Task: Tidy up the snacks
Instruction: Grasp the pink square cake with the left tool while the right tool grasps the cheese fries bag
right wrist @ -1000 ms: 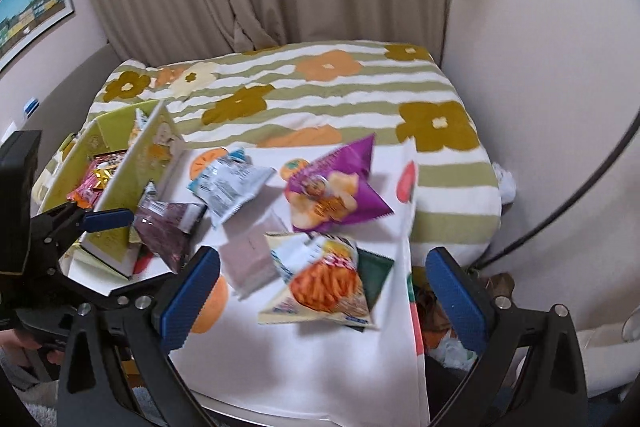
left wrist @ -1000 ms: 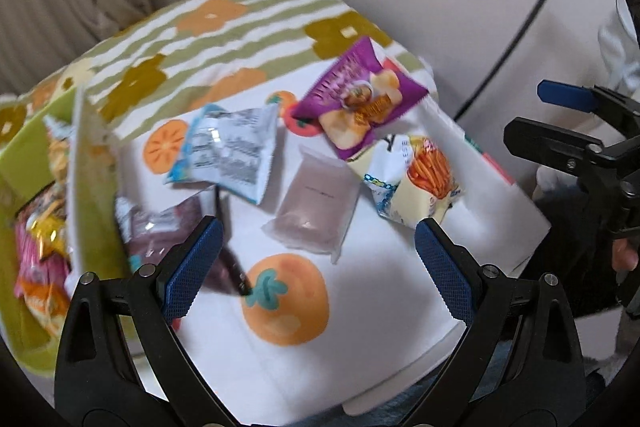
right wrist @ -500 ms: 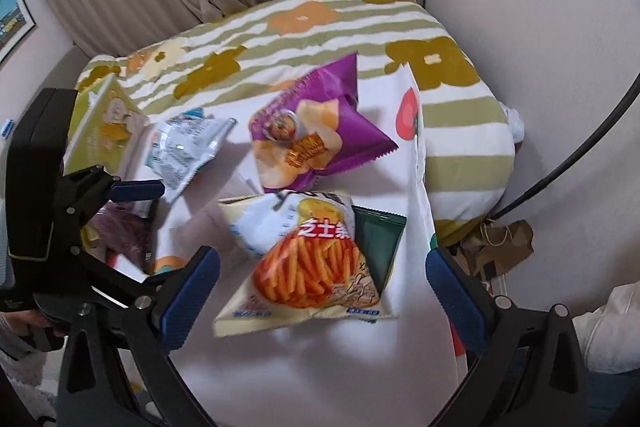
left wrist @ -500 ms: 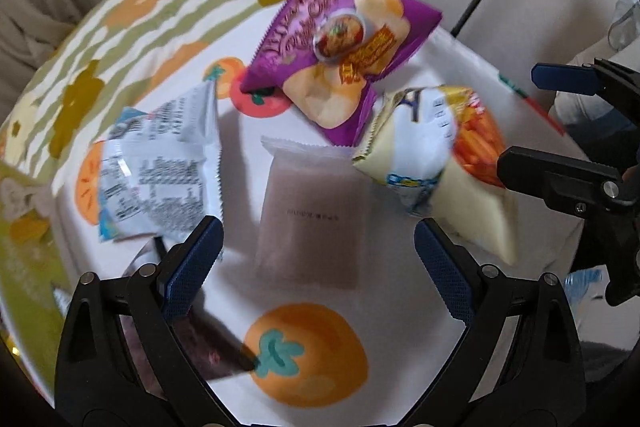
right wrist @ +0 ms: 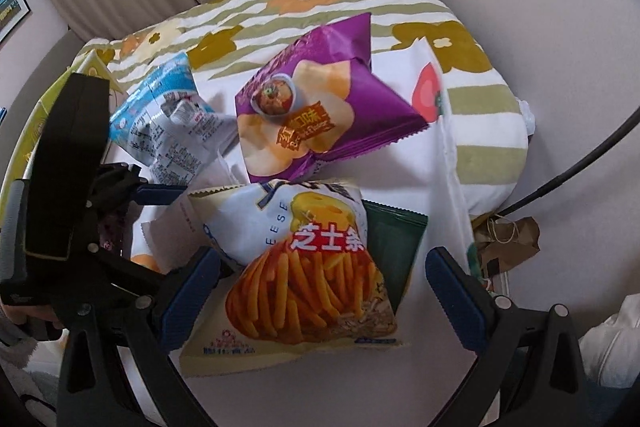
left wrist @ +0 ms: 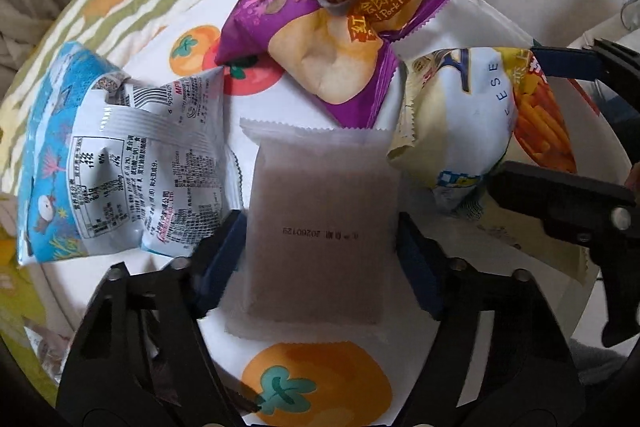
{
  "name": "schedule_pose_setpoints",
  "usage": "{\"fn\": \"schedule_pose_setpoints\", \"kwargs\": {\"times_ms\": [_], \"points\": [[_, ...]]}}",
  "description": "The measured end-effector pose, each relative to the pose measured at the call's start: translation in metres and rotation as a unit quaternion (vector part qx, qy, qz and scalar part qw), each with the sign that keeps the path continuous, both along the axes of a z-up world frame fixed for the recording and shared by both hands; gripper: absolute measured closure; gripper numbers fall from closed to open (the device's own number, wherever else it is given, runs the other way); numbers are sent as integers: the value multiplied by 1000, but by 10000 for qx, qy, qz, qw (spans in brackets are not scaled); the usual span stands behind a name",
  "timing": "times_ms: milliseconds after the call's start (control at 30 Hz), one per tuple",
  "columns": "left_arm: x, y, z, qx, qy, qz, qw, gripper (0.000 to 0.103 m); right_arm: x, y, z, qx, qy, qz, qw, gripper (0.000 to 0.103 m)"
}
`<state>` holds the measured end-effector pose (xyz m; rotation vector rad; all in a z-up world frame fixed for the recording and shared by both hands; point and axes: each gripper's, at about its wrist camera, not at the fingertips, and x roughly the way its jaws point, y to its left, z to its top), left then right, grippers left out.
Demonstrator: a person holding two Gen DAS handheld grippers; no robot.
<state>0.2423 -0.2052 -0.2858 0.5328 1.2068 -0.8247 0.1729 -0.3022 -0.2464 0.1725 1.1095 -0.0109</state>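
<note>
A flat translucent mauve packet (left wrist: 320, 211) lies on the white fruit-print cloth (left wrist: 400, 367). My left gripper (left wrist: 320, 259) points down over it, its jaws closing, and the blue pads (left wrist: 224, 255) meet the packet's two long sides. A cheese-stick bag (right wrist: 312, 279), yellow and white with orange sticks, lies to its right. My right gripper (right wrist: 320, 291) hangs open above that bag, fingers wide on either side of it.
A purple chip bag (left wrist: 340, 7) and a blue-white packet (left wrist: 120, 155) lie close behind and left of the mauve packet. A dark green packet (right wrist: 394, 243) sticks out under the cheese bag. A green box (right wrist: 52, 99) stands left; a black cable (right wrist: 580, 163) runs on the right.
Both grippers have dropped closer to the snacks. The left jaws, wide before, have closed in onto the mauve packet's sides. The right gripper stays open, now low over the cheese-stick bag.
</note>
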Motion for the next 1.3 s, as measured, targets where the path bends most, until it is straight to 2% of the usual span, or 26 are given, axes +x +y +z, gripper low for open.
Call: {"fn": "schedule_pose_setpoints", "kwargs": {"times_ms": [867, 967, 1033, 1100, 1200, 1300], "points": [[-10, 22, 0, -42, 118, 549, 9984, 43, 9, 15, -25, 198, 306, 847, 9957, 1], [-16, 27, 1, -44, 115, 636, 9979, 43, 7, 16, -25, 192, 327, 866, 9955, 9], [-19, 29, 2, -52, 117, 703, 9974, 43, 4, 15, -26, 208, 373, 879, 9952, 18], [-26, 32, 3, -59, 120, 758, 9970, 43, 0, 14, -26, 212, 348, 846, 9956, 21], [-32, 35, 6, -73, 102, 849, 9963, 44, -5, 11, -24, 266, 289, 797, 9960, 34], [-41, 39, 15, -193, 71, 998, 9948, 44, -11, 12, -17, 253, 190, 809, 9962, 40]]}}
